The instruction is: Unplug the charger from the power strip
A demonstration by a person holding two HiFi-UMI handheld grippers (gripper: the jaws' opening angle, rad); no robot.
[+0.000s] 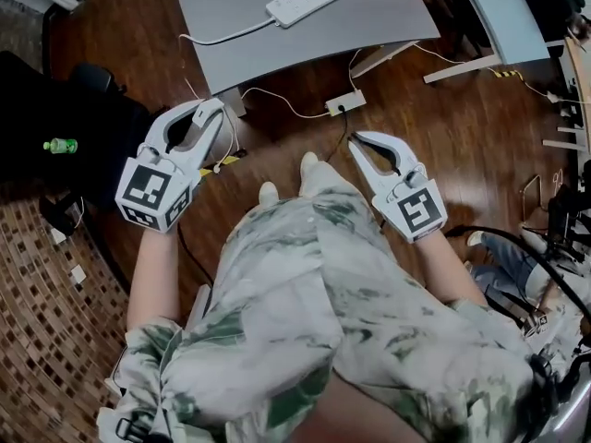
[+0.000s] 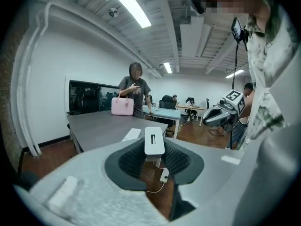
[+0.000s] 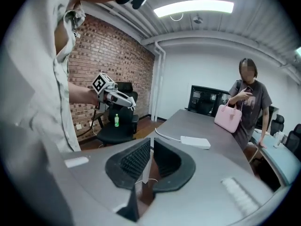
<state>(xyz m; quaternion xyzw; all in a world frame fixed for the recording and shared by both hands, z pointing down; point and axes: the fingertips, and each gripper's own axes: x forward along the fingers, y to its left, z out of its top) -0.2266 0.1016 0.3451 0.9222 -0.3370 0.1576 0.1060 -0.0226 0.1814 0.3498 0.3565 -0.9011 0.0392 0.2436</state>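
Note:
A white power strip [image 1: 303, 1] lies on the grey table [image 1: 369, 26], with its cable running off the table's left edge. In the left gripper view the strip [image 2: 132, 134] lies beyond the jaws. My left gripper [image 1: 215, 111] hangs in front of the table's near edge, shut on a white charger block [image 2: 154, 141] with a slot in its face. My right gripper [image 1: 357, 140] is held over the wooden floor to the right. Its jaws stand almost together with nothing between them [image 3: 151, 147].
A small white box [image 1: 344, 103] with cables lies on the floor between the grippers. A black chair [image 1: 55, 109] with a green bottle [image 1: 59, 145] stands at the left. A person with a pink bag [image 3: 230, 117] stands at the table's far side. A second table [image 1: 499, 12] is at the right.

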